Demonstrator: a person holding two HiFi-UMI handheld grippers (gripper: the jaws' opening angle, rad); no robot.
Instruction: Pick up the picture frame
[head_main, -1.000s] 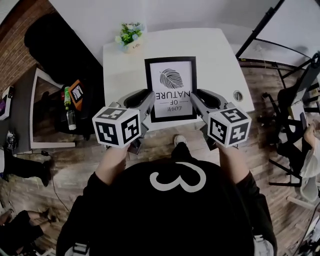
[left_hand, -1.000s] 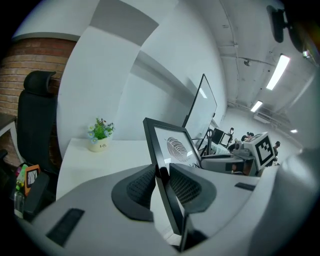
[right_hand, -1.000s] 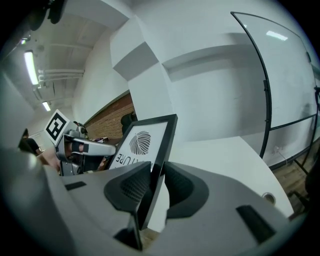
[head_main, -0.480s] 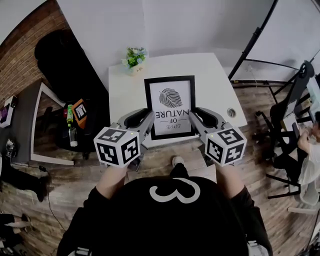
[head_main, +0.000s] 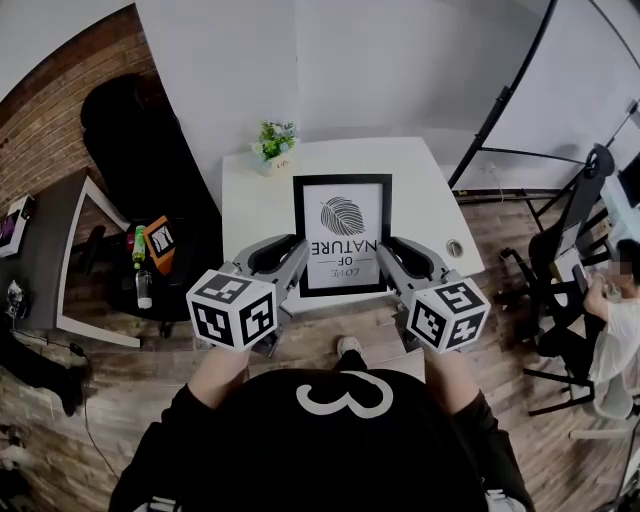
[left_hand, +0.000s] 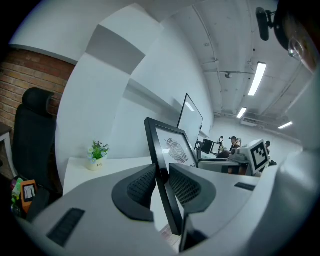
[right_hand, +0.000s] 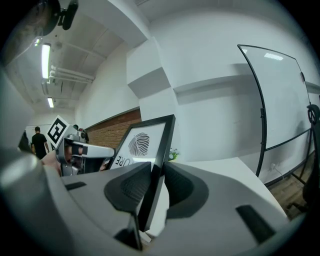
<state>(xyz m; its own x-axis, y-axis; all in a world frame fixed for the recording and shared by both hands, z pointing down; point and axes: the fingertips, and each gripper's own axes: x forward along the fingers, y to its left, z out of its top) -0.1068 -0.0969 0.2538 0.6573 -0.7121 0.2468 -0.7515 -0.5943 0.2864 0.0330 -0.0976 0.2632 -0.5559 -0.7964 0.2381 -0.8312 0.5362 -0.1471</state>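
Both forearms reach forward from the lower middle of the head view, bare below black sleeves. The left gripper (head_main: 294, 256) sits left of centre, its marker cube (head_main: 232, 308) nearest the body. The right gripper (head_main: 386, 256) mirrors it right of centre, its own cube (head_main: 447, 314) likewise rearward. Both angle slightly inward. In each gripper view the two padded jaws press on opposite faces of the picture frame (head_main: 342, 235), one gripper per side edge

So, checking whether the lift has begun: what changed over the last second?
The picture frame looks raised slightly off the white table, toward the head camera, clamped at its side edges by the left gripper and right gripper. Both grips and the potted plant stayed as they were.
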